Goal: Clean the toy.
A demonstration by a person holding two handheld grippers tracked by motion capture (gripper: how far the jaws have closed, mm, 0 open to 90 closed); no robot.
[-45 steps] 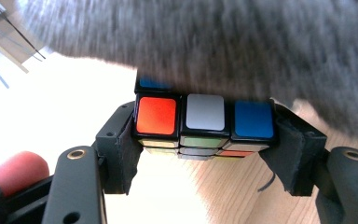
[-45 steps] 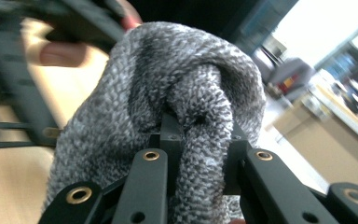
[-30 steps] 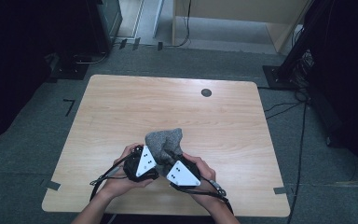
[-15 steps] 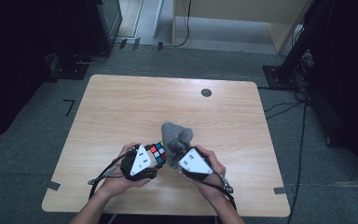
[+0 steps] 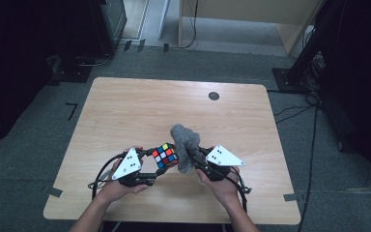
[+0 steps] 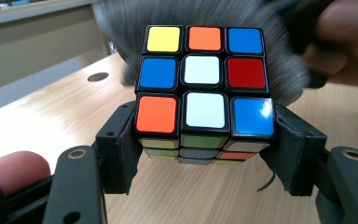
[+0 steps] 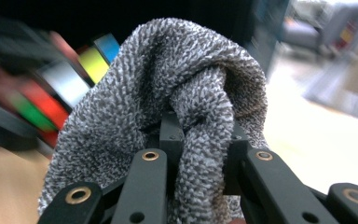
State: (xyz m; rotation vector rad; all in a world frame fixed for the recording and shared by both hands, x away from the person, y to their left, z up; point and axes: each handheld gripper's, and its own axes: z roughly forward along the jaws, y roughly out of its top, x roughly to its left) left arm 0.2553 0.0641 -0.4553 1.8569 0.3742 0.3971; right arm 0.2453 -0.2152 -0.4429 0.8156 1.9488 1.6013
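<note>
Here, the wooden table [image 5: 125,111] lies under both grippers. The grey cloth [image 7: 168,93] is bunched up between the jaws of the right gripper [image 7: 198,140], which squeeze a thick fold of it. The colourful cube [image 6: 204,88] sits between the jaws of the left gripper [image 6: 204,154], pinched on two sides. The cloth touches the cube's far side.

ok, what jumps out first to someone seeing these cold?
The colour cube, clamped in the left claw above the table's near edge, its scrambled face turned to that claw's camera. Right beside it, a grey knit cloth bunched in the right claw, close against the cube.
</note>
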